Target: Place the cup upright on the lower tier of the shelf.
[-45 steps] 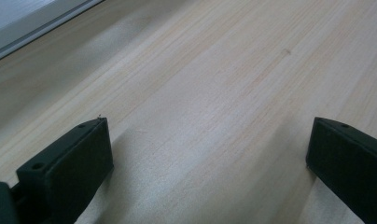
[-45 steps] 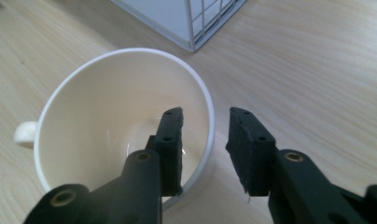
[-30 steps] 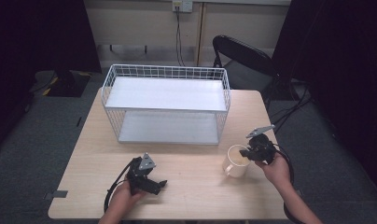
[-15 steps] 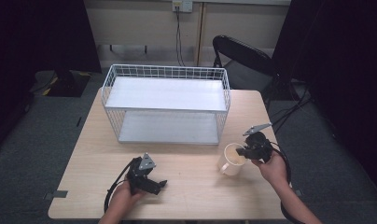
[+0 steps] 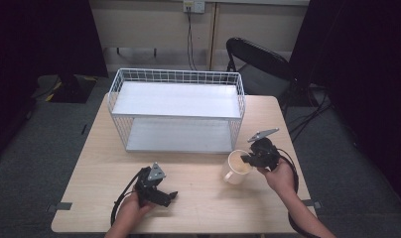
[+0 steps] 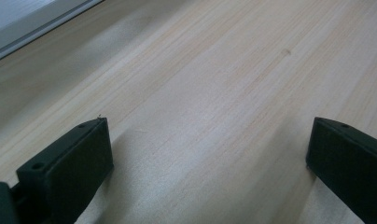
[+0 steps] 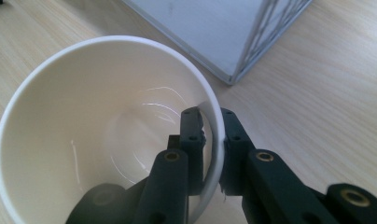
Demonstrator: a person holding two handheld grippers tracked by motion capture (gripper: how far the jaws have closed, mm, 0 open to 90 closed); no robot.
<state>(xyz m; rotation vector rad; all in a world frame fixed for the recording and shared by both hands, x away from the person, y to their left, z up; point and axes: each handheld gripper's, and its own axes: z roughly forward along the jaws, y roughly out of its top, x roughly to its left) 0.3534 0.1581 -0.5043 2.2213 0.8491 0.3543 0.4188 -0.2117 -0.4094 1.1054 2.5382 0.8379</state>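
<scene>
1. The desk (image 5: 198,198) carries everything; I see bare wood at my near edge.
2. The rack (image 5: 177,110), a white wire two-shelf frame, sits toward 12 o'clock, both shelves bare.
3. The mug (image 5: 235,167) stands at about 4 o'clock from the rack, near its front right corner. In the right gripper view it looks tipped toward the lens, though that could be camera angle.
4. My right gripper (image 7: 209,140) is clenched on the mug's rim, one jaw inside the wall, one outside, at the mug's 3 o'clock side.
5. My left gripper (image 5: 156,191) rests at 7 o'clock from the rack, jaws released with nothing between them.

Risks, as I judge them:
- A rim pinch on glazed ceramic is thin; the mug could swivel or slip out if I lift fast.
- Swinging toward the rack could knock the mug on the wire corner.
</scene>
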